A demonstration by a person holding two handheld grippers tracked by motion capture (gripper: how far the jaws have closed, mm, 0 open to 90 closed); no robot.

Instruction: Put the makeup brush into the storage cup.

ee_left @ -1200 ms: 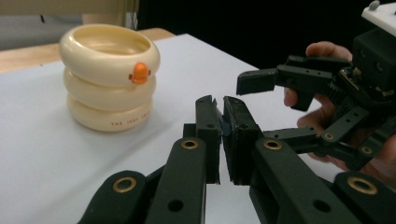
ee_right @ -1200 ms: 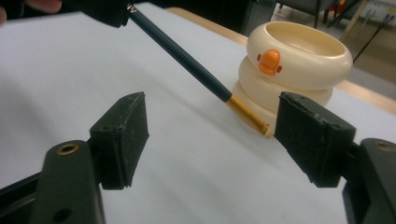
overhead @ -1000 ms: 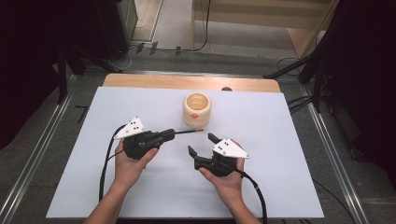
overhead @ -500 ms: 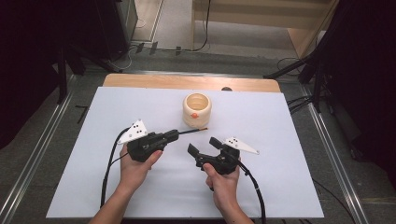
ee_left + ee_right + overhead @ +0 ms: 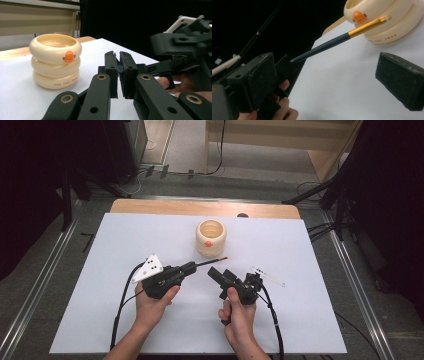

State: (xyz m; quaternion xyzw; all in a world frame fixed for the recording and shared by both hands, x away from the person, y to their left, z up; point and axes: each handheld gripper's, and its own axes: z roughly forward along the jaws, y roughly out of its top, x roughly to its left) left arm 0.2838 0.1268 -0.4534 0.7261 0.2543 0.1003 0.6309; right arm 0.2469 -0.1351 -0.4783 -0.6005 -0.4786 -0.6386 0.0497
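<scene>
While the left gripper (image 5: 192,267) is pressed shut on the dark handle of a thin brush (image 5: 212,262), the brush is held nearly level above the white table cover (image 5: 125,240), its gold ferrule and pale tip reaching just in front of the cream ringed pot (image 5: 210,237). In the left gripper view the two pads (image 5: 110,67) are seen clamped together on the handle end. In the right gripper view the brush (image 5: 342,37) is seen running from the left gripper up to the pot (image 5: 392,20), its tip lying across the pot's side beside an orange beak-like knob (image 5: 359,16).

The right gripper (image 5: 220,274) is held with its jaws spread wide and nothing between them; they have just been closing a little after opening further. It is pointed toward the left gripper and the brush handle, near but apart from both.

A wooden table edge (image 5: 200,208) is seen beyond the cover, and cables trail from both grippers toward the person.

Compared with a second ago, the right hand (image 5: 239,312) has been rolled so that its grey plate (image 5: 268,276) is now seen nearly edge-on, and the left gripper has been shifted slightly toward the right gripper.
</scene>
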